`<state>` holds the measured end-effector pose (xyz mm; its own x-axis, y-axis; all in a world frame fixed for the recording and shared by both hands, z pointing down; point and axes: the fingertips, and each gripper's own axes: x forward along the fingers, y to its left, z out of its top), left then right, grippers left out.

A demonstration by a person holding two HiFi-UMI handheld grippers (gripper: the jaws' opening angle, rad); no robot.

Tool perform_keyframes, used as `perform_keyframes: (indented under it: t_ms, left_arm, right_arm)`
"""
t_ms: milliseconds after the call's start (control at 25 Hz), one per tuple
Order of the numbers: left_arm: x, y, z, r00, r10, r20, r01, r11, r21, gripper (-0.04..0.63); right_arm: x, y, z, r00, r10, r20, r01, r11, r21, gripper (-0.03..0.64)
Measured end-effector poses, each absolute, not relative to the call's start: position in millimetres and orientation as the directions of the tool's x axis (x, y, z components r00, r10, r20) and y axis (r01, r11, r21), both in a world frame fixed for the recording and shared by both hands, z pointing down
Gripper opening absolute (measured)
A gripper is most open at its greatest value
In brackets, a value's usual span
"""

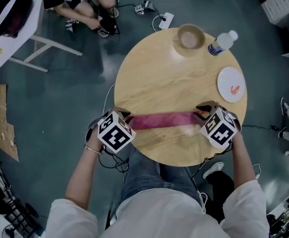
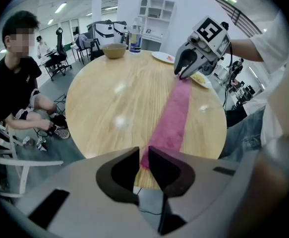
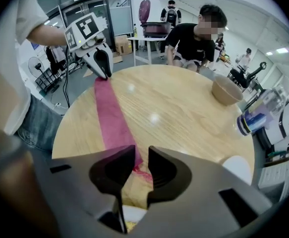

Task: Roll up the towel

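Pale wood forms the round table (image 1: 174,78), set on a grey floor (image 1: 60,98); the pink towel (image 1: 161,120) is laid flat along its near edge, between the slightly parted, released left gripper (image 2: 143,165) and right gripper (image 3: 141,165).

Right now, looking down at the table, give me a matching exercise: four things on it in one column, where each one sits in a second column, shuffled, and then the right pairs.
Things
1. towel
2. bowl
3. water bottle
4. white plate

Places, as the head view shows them
A. at the right edge of the table
B. at the far edge, just right of the bowl
C. along the near edge, laid out as a long pink strip
D. at the far edge, just left of the water bottle

Pairs: 1-C, 2-D, 3-B, 4-A
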<state>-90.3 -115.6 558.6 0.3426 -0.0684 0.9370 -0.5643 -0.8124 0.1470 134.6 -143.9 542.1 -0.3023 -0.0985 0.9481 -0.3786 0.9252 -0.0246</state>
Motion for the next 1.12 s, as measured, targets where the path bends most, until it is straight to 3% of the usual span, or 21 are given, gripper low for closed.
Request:
perform_keyframes:
  t_ms: [280, 560, 800, 1120]
  left_arm:
    - [-107, -122, 535, 0.371, -0.175, 0.912, -0.657, -0.743, 0.124, 0.061]
    - [-100, -147, 436, 0.447, -0.522, 0.727, -0.799, -0.598, 0.062, 0.053]
    - [-106, -162, 318, 0.371, -0.833, 0.410, -0.927, -0.360, 0.107, 0.015]
    - [-103, -126, 255, 0.224, -0.949, 0.224, -0.975, -0.218, 0.050, 0.003]
  right_arm:
    - [144, -157, 510, -0.405, -0.230, 0.885, -0.566, 0.823, -0.046, 0.078]
    - [150, -176, 427, -0.467, -0.515, 0.719, -0.754, 0.657, -0.019, 0.061]
    - [180, -181, 317, -0.377, -0.807, 0.455, -0.890, 0.452, 0.064, 0.002]
    - [255, -126, 247, -0.168, -0.964, 0.205, -0.984, 0.176, 0.025, 0.000]
